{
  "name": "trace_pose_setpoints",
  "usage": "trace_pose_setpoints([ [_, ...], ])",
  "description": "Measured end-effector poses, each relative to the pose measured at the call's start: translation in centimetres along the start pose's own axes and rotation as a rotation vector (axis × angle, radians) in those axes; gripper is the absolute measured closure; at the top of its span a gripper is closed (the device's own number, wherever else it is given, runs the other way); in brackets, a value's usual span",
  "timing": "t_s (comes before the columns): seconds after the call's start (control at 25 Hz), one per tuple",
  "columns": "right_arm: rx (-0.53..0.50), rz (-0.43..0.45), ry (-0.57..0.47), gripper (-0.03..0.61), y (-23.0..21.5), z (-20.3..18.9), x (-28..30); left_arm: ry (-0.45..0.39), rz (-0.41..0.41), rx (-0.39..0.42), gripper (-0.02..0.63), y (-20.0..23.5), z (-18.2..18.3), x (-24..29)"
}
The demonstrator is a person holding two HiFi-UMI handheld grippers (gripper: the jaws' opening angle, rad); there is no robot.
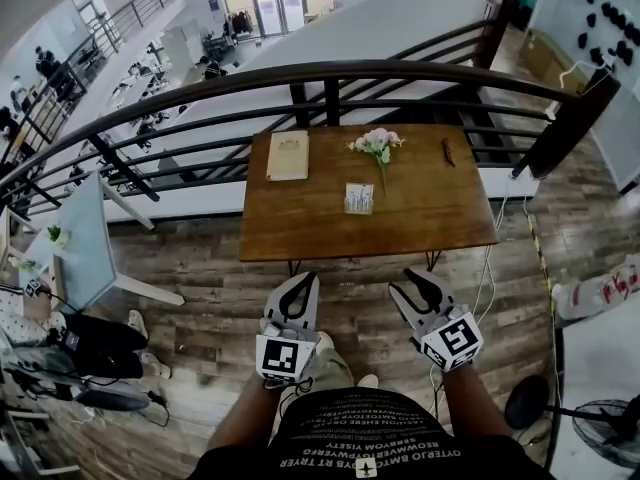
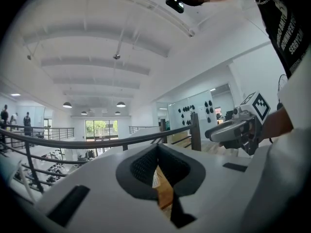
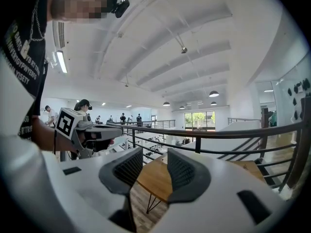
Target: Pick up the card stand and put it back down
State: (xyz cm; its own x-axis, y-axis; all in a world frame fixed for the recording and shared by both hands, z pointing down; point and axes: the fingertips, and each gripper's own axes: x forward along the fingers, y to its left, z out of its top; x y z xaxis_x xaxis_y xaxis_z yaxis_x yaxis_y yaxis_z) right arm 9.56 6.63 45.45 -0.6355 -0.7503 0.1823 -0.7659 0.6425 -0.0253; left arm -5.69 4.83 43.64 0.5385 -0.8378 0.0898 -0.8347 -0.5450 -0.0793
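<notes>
"Two grippers are entered for inspection. How are the fingers of the left gripper found?"

"They are found drawn together. The tips are seen to meet in the left gripper view, and only a thin slit is left lower down between the pads. Nothing is held there. A strip of the wooden table is glimpsed through that slit."

"And the right gripper?"

"Its fingers are set moderately apart, and no object is caught between them. The table's near edge is seen through the gap. Both grippers are held side by side over the plank floor, short of that edge."

"Where is the card stand recorded?"

"It is recorded on the table, ahead of both pairs of fingers and well apart from them, roughly on the line between the two. It is touched by neither gripper."

"What else is noted beyond the fingertips?"

"A clipboard is laid straight ahead of the left fingers, farther off than the card stand. A small bunch of flowers is laid just beyond the card stand. A small dark item, which cannot be identified, is placed ahead of the right fingers near the far edge. A dark railing is run across behind the table."
</notes>
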Motion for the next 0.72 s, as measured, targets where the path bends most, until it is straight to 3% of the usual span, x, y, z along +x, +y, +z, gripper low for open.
trace_pose_setpoints([
  [0.72, 0.015, -0.043, 0.05, 0.426, -3.6, 0.4, 9.4, 0.008, -0.049, -0.006, 0.591, 7.2, -0.9, 7.5],
])
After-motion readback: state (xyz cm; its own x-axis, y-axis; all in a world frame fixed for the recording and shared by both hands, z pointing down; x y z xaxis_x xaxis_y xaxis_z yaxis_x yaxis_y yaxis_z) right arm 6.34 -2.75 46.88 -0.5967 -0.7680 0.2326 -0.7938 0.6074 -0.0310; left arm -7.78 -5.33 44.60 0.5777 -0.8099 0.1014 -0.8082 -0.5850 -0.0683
